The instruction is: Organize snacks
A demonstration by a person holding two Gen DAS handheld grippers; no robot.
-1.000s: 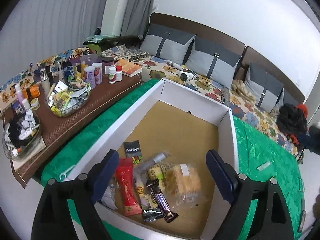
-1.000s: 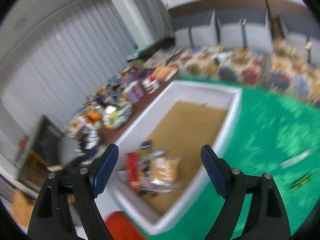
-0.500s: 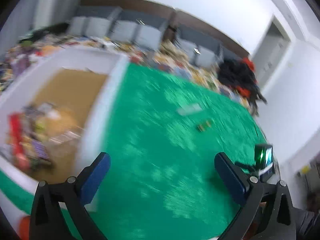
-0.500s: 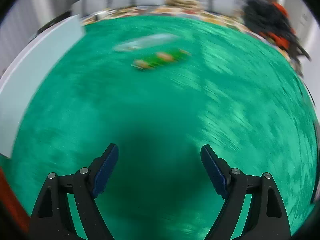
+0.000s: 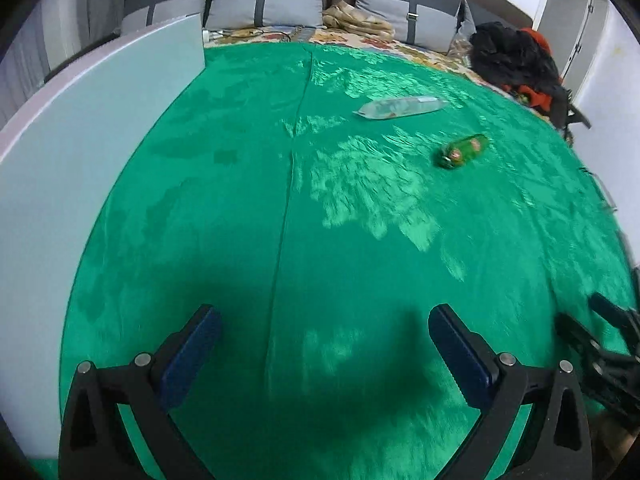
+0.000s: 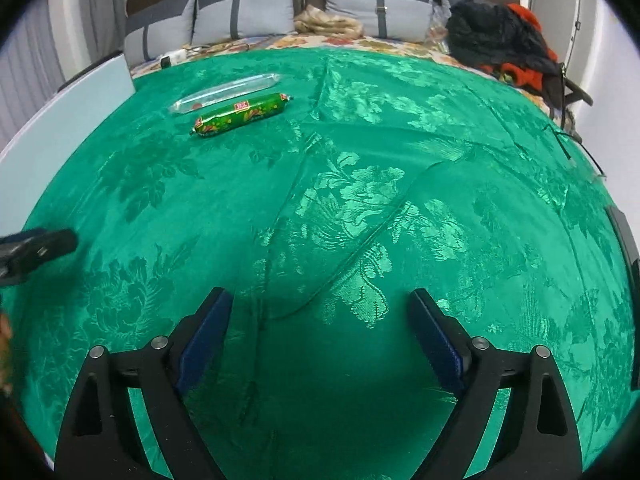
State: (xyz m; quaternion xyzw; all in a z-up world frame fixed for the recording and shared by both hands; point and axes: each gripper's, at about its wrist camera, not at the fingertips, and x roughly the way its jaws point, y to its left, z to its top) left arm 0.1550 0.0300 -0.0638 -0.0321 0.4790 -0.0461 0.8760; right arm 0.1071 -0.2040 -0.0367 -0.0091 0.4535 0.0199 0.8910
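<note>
A green snack stick with a red label [image 6: 241, 114] lies on the green cloth, far ahead and left of my right gripper [image 6: 318, 312]. A clear plastic snack packet [image 6: 226, 90] lies just behind it. Both show in the left wrist view too: the green stick [image 5: 462, 150] and the clear packet [image 5: 400, 107], far ahead and right of my left gripper [image 5: 322, 330]. Both grippers are open and empty, low over the cloth. The white box's outer wall [image 5: 72, 184] stands at the left; its inside is hidden.
The green patterned tablecloth [image 6: 360, 208] has creases in the middle. A sofa with grey cushions [image 6: 248, 16] and a black and red bundle [image 6: 504, 44] lie beyond the table. The other gripper's tip shows at the left edge [image 6: 36, 248].
Both grippers have swung away from the white box with its snacks to the right, and now face the open cloth with the two loose snacks. Both stayed open.
</note>
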